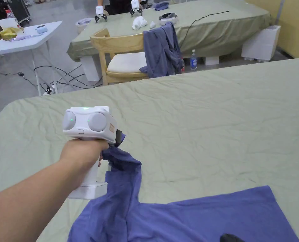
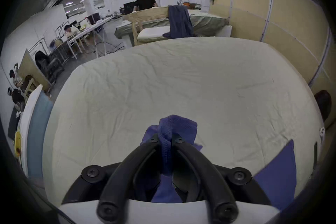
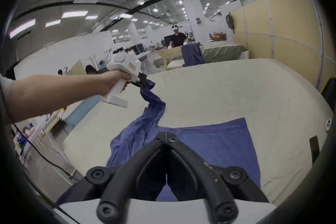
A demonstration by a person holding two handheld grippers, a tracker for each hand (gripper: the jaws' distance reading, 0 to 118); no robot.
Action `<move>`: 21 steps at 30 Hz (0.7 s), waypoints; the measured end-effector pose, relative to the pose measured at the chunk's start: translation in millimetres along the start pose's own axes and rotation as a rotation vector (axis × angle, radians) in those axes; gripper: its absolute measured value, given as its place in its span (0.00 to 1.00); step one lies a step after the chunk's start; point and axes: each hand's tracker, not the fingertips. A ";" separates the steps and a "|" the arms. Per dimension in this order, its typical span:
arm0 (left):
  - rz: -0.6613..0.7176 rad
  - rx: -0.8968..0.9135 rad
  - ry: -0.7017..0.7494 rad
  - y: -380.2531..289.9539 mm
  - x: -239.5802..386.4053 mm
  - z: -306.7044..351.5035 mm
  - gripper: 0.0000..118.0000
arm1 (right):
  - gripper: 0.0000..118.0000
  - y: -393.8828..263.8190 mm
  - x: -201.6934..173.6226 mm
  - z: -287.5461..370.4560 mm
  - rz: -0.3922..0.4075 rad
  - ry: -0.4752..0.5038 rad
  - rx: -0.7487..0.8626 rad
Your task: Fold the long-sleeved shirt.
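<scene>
Long-sleeved shirt [image 1: 208, 217] of blue-violet knit cloth lies along the bottom of the head view, its body spread flat on the pale green sheet over the table [image 1: 208, 126]. One sleeve [image 1: 123, 176] rises from the body at lower centre-left up to the left claw [image 1: 119, 138], held in the person's left hand [image 1: 82, 154] at centre-left. The sleeve's long axis runs from that claw down and to the right, towards the body. A dark shape at the bottom edge may be part of the right claw; I cannot tell.

In the left gripper view, the left claw [image 2: 166, 142] sits at lower centre, its two black jaws closed tight on a bunched fold of the sleeve end [image 2: 177, 126], which pokes out past the tips. A corner of the shirt body [image 2: 278, 173] shows at lower right, so the body lies to the right of and behind this claw.

In the right gripper view, the right claw [image 3: 166, 137] stands at lower centre with its jaws pressed together and nothing between them. It hovers above the shirt body [image 3: 218, 146], which fills the lower centre and right. The lifted sleeve [image 3: 154, 109] climbs from there to the upper left, to the left claw [image 3: 143, 80].

Judging from this, the coming move turns on carrying the sleeve end rightward, along its own length, across the body; the left claw has it, and the right is nearer the body.
</scene>
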 end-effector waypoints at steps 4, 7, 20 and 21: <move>0.044 -0.009 0.001 -37.5 -8.4 32.9 0.07 | 0.02 -17.7 -11.4 49.5 0.013 -0.135 -0.078; 0.056 -0.013 0.012 -64.8 -14.3 49.2 0.07 | 0.02 -31.2 -6.7 70.8 -0.061 -0.177 -0.111; 0.161 -0.039 -0.110 -192.8 16.0 150.2 0.07 | 0.02 -38.0 1.4 136.2 -0.033 -0.192 -0.123; 0.189 -0.048 -0.128 -202.2 16.9 155.7 0.07 | 0.02 -37.5 -0.9 137.6 -0.018 -0.194 -0.126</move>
